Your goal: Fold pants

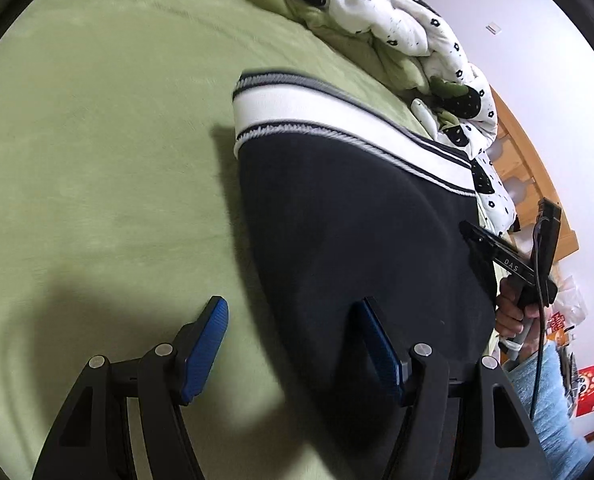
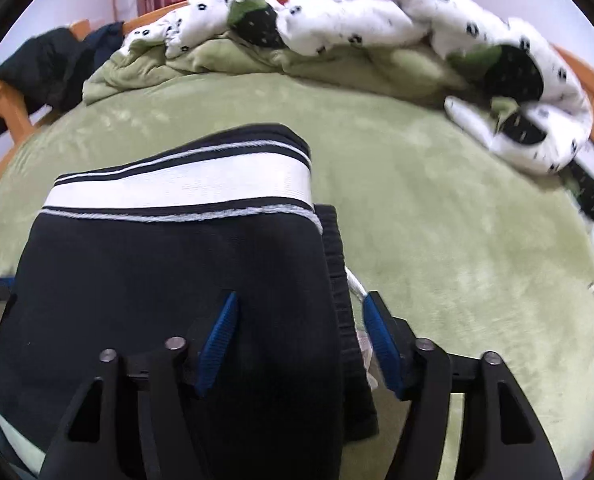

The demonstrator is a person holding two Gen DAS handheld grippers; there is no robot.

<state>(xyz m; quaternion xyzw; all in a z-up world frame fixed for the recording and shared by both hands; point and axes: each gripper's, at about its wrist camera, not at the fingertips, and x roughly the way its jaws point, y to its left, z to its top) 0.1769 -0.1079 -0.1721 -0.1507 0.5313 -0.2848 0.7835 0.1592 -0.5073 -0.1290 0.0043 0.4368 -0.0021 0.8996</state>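
Observation:
Black pants [image 1: 357,220] with a white, dark-striped waistband [image 1: 337,120] lie folded on the green bedspread [image 1: 97,140]. My left gripper [image 1: 293,308] hangs open over their near left edge, one blue pad above the bedspread and the other above the black cloth. In the right wrist view the pants [image 2: 157,272] fill the lower left, waistband [image 2: 185,184] at the far end. My right gripper [image 2: 302,300] stands open astride their ribbed right edge [image 2: 337,280], and neither pad presses on it. A hand holds the right gripper [image 1: 509,256] at the pants' right side.
A crumpled white quilt [image 2: 377,12] with black flowers and a bunched green blanket [image 2: 225,56] lie along the far side of the bed. Dark clothes [image 2: 53,68] hang on the wooden bed frame [image 2: 1,120]. Green bedspread [image 2: 437,220] spreads to the right of the pants.

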